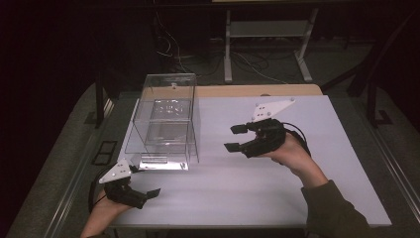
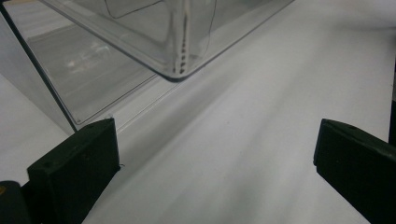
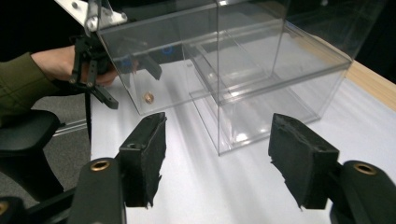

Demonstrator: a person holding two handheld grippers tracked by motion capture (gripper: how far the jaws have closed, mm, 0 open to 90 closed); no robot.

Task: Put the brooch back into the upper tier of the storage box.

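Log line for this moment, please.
left gripper: open, empty, near box front | right gripper: open, empty, facing clear box | table: white

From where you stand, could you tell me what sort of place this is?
Probably a lab or recording workspace: a white table, a clear acrylic box, loose floor cables, and hand-held black two-jaw grippers.

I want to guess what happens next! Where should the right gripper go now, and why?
Probably a little further toward the clear box. The right gripper hangs above the white table, its jaws open with nothing between them, pointing at the box but still apart from it. The left gripper waits open near the box's front corner, also holding nothing.
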